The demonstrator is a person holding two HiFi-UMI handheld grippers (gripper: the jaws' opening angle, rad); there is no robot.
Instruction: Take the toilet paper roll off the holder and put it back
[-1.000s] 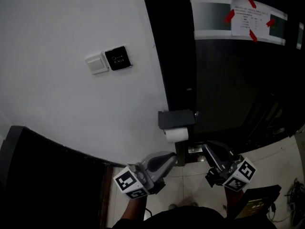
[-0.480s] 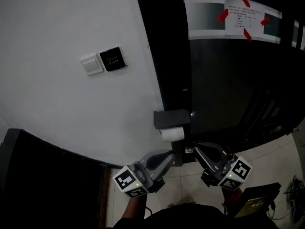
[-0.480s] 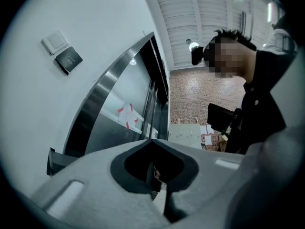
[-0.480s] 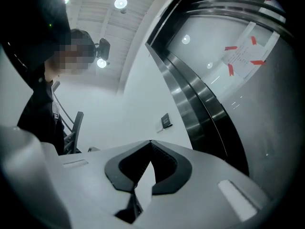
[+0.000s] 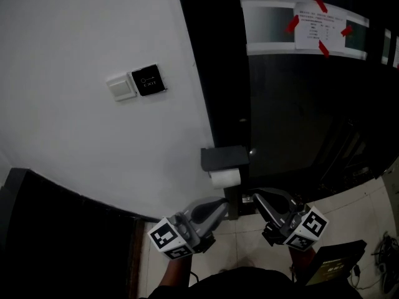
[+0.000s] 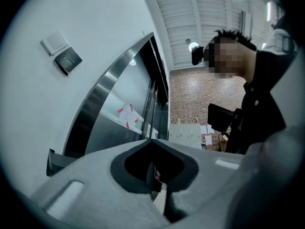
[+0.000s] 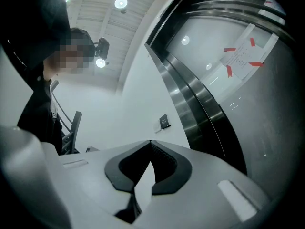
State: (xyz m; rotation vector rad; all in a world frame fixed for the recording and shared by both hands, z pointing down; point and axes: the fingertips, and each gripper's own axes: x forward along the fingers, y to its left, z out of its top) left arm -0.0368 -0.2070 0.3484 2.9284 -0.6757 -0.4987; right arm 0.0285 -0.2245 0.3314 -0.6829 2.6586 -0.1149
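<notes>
Toilet paper roll point(image 5: 224, 177) hangs on the holder point(image 5: 224, 157), right under its dark cover, so it sits where the task wants it in the end. That fits two stages alike: a roll about to be lifted off, or a roll slid back on. The pictures do not settle which, so I name no next move. The left gripper point(image 5: 222, 204) hovers just below the holder, its fingers shut together on nothing. The right gripper point(image 5: 257, 199) hovers below and to the right of the holder, fingers likewise closed tip to tip and empty. Neither seems to touch the roll
</notes>
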